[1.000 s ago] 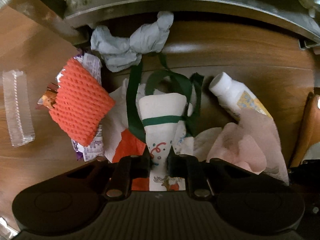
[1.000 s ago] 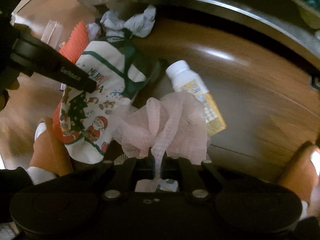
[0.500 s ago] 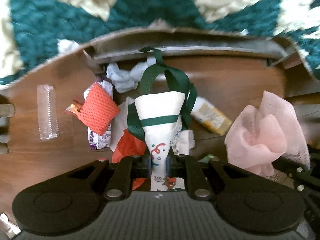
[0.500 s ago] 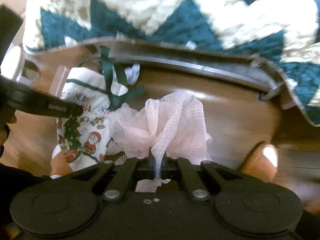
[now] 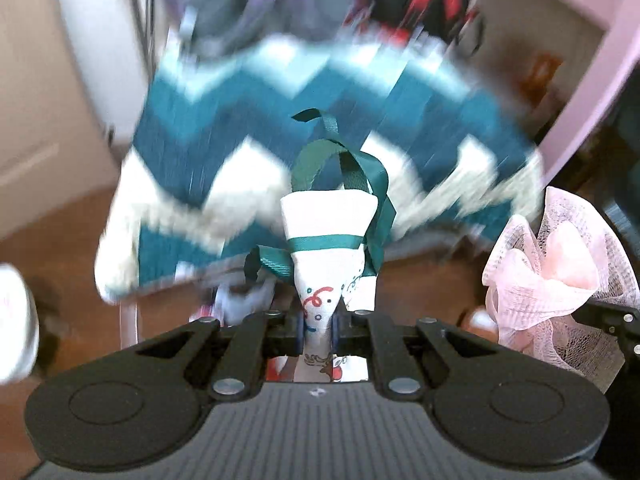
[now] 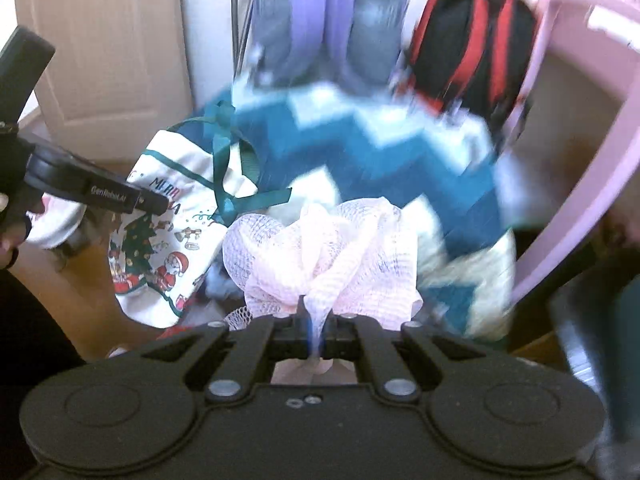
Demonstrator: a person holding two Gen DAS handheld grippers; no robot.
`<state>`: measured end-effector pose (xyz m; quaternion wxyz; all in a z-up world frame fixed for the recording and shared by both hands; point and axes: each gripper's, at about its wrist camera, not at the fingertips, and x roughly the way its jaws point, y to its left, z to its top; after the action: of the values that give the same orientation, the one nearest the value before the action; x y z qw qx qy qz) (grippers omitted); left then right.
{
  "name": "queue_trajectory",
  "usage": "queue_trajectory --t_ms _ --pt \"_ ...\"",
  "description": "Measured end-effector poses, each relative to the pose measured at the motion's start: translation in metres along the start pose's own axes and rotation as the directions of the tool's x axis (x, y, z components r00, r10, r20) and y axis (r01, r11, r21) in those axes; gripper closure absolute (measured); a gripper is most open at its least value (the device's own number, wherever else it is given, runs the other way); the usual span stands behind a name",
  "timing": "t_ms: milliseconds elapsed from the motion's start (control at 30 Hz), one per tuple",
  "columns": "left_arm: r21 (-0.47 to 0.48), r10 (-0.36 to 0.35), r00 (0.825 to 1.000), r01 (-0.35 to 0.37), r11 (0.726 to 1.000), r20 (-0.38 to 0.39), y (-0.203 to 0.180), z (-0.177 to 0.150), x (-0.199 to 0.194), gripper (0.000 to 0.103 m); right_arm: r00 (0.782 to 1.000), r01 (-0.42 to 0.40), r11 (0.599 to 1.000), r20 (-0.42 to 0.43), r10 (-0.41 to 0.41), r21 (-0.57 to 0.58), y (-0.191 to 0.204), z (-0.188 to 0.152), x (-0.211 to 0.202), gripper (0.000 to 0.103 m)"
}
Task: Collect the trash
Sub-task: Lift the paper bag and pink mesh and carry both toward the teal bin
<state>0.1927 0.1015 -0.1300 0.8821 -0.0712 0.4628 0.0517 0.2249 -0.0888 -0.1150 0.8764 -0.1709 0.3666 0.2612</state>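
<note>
My left gripper (image 5: 318, 330) is shut on a white Christmas-print bag (image 5: 328, 240) with green ribbon handles, held up in the air. Seen from the right wrist, the same bag (image 6: 168, 224) hangs at the left, pinched by the left gripper (image 6: 160, 202). My right gripper (image 6: 316, 328) is shut on a bunched pink mesh net (image 6: 320, 248), which also shows at the right edge of the left wrist view as the pink net (image 5: 560, 280). Both items hang clear of the floor.
A teal and cream zigzag blanket (image 6: 400, 168) covers a bed ahead. Behind it hang purple and grey clothes (image 6: 332, 20) and a black and red garment (image 6: 476, 40). A pink frame (image 6: 580, 160) stands right, a pale door (image 6: 104, 40) left. Brown floor (image 5: 60, 232) lies below.
Both grippers rose steeply from under the bed, carrying the bag and the pink net. The floor litter dropped out of sight; the blanket, hanging clothes and door came into view.
</note>
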Motion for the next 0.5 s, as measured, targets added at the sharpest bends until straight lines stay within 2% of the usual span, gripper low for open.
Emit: queue_trajectory --t_ms 100,233,500 --pt "0.038 -0.037 0.993 0.033 0.999 0.113 -0.024 0.018 -0.047 0.091 0.992 0.060 0.997 0.111 -0.055 -0.040 -0.012 0.006 -0.055 0.100" --pt "0.094 -0.100 0.969 0.080 0.992 0.224 -0.062 0.039 -0.100 0.091 0.969 0.136 0.989 0.215 -0.122 -0.056 -0.032 0.011 -0.114 0.100" --pt "0.234 -0.255 0.907 0.182 0.955 0.335 -0.158 0.088 -0.177 0.091 0.905 0.254 0.965 0.335 -0.262 0.066 -0.102 0.022 -0.194 0.100"
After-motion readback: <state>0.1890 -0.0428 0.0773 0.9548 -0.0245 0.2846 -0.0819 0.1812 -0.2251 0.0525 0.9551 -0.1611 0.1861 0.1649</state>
